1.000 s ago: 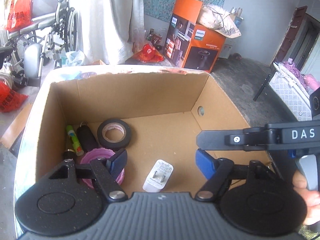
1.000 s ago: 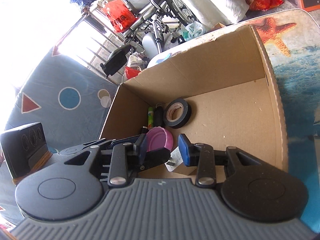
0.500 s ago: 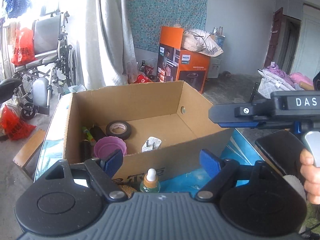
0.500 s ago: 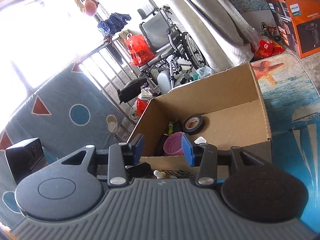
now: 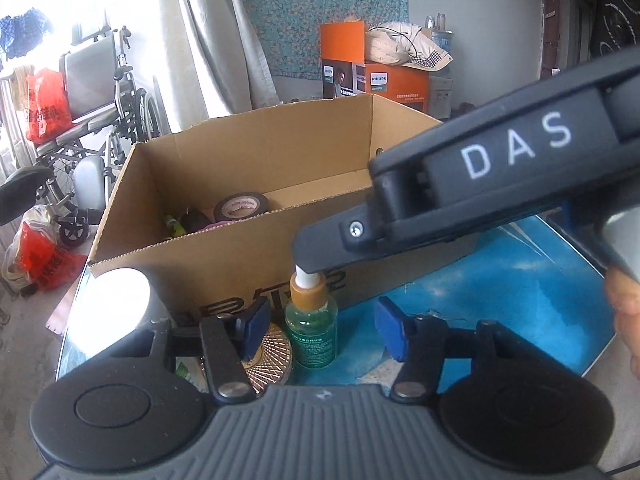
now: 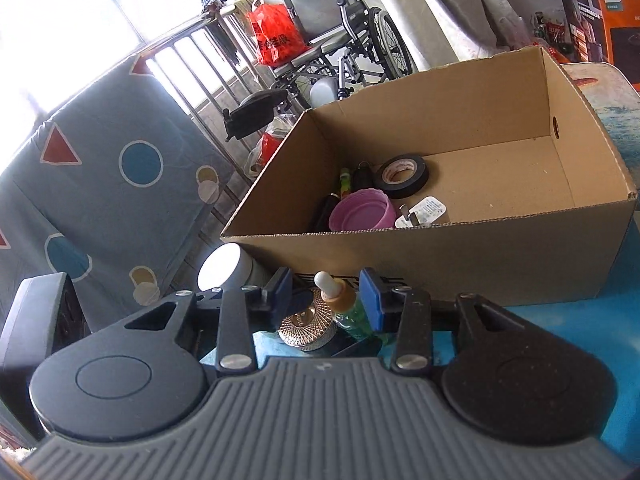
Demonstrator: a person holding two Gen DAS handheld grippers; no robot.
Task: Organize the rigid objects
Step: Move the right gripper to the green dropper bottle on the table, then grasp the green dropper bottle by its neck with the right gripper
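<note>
An open cardboard box (image 5: 240, 272) (image 6: 460, 264) stands on the blue table. It holds a black tape roll (image 6: 403, 175), a pink lid (image 6: 363, 211), a white plug adapter (image 6: 426, 211) and dark pens. In front of the box stand a green dropper bottle (image 5: 311, 326) (image 6: 347, 305), a gold patterned tin (image 5: 269, 356) (image 6: 307, 322) and a white-lidded jar (image 5: 114, 300) (image 6: 228, 268). My left gripper (image 5: 320, 328) is open with the bottle between its fingers, not touching. My right gripper (image 6: 327, 300) is open around the bottle and tin; its body (image 5: 480, 188) crosses the left wrist view.
A wheelchair (image 6: 340, 40) and red bags (image 5: 44, 104) stand beyond the table's left edge. An orange Philips carton (image 5: 372, 72) sits behind. A patterned blue board (image 6: 100, 184) leans at the left. The table edge runs close to the jar.
Both grippers have pulled back from inside the box and dropped low in front of it. The bottle, tin and jar have come into view between the fingers.
</note>
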